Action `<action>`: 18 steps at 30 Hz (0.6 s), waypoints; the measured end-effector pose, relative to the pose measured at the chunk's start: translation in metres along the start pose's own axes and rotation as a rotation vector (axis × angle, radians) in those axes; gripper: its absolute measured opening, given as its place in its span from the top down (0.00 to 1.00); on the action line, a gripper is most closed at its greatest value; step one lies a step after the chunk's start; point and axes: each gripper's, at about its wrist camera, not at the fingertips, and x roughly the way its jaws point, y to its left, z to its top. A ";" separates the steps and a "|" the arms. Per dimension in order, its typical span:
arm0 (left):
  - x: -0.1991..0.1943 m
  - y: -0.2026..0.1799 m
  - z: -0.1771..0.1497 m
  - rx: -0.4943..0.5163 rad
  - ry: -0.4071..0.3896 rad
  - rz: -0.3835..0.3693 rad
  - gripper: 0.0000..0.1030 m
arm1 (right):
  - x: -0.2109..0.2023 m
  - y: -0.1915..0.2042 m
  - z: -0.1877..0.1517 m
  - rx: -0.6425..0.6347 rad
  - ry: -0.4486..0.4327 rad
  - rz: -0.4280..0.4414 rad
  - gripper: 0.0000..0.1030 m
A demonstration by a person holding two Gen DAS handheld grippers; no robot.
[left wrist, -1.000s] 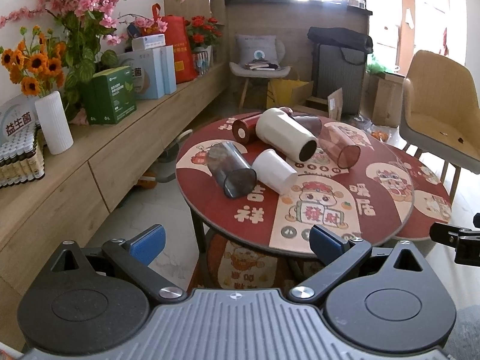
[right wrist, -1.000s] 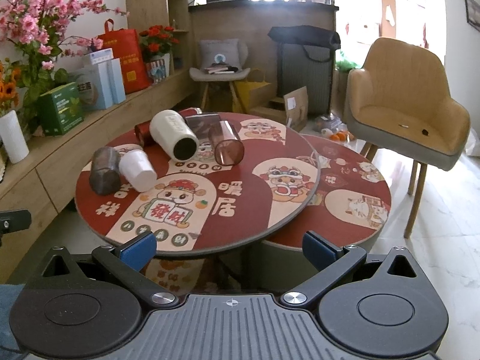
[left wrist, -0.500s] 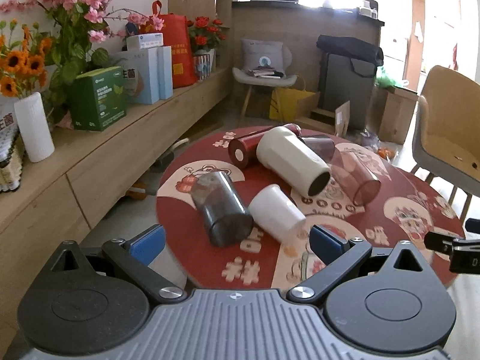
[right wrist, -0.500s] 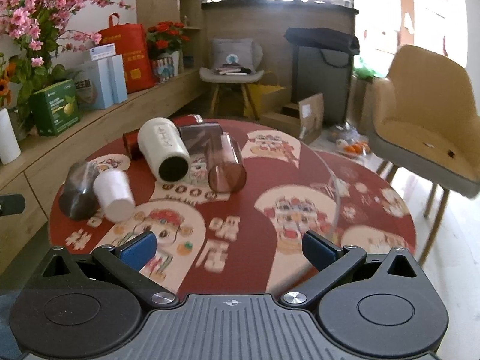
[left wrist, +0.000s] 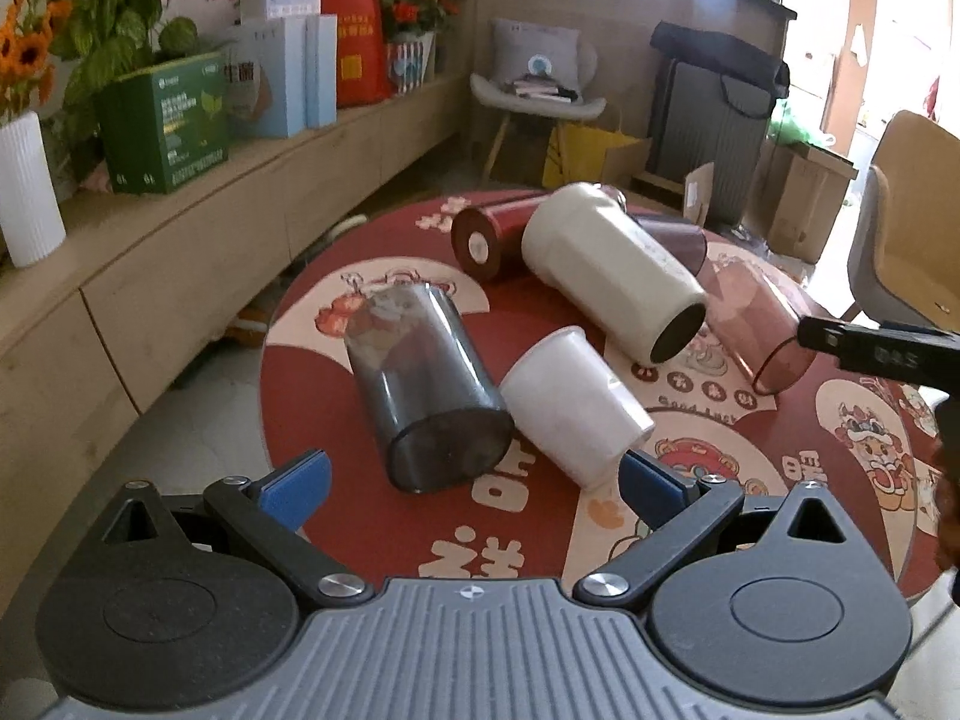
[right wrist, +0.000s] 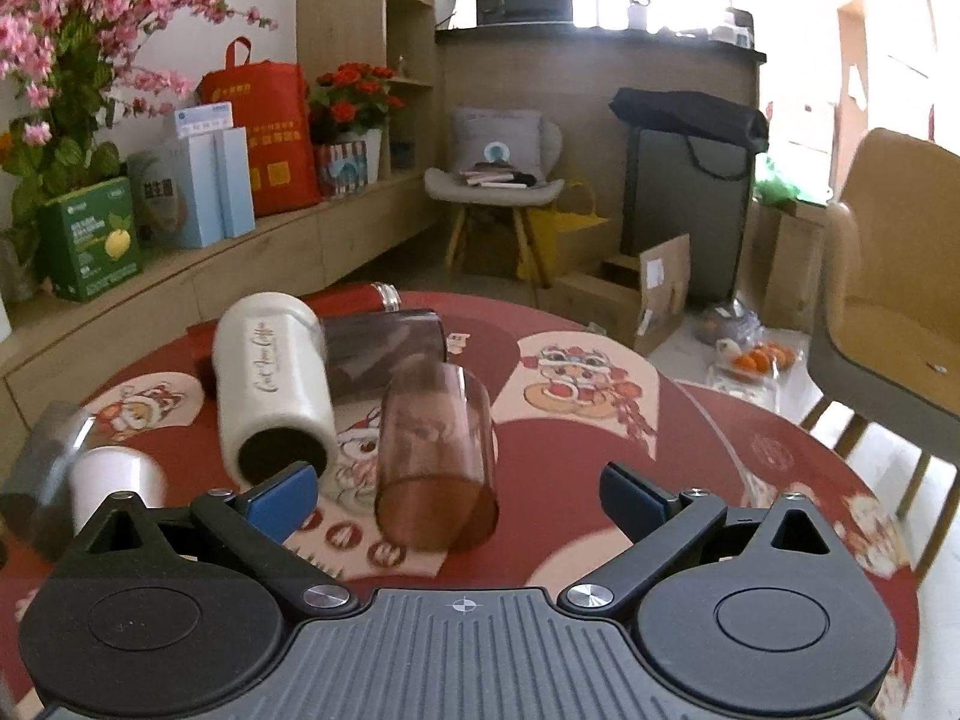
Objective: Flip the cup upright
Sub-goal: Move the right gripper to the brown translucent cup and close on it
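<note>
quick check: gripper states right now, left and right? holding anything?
Left gripper: jaws open, holding nothing, facing the smoky grey cup.
Right gripper: jaws open, holding nothing, facing the pink transparent cup.

Home living room: armchair (right wrist: 888,294), flower vase (left wrist: 27,192), wooden sideboard (left wrist: 180,252).

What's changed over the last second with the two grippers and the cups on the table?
Both grippers moved in toward the round table: the left gripper toward the grey cup and white cup, the right gripper toward the pink cup. Both stayed open; nothing grasped. All cups still lie on their sides.
</note>
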 end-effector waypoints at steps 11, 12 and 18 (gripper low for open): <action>0.016 0.006 -0.004 0.006 0.043 -0.009 0.00 | 0.058 0.019 0.001 -0.039 0.049 -0.006 0.03; 0.016 0.006 -0.005 0.005 0.045 -0.011 0.00 | 0.061 0.020 0.001 -0.033 0.054 -0.007 0.04; 0.020 0.009 -0.010 -0.009 0.054 -0.009 0.00 | 0.072 0.018 -0.005 0.015 0.076 0.017 0.24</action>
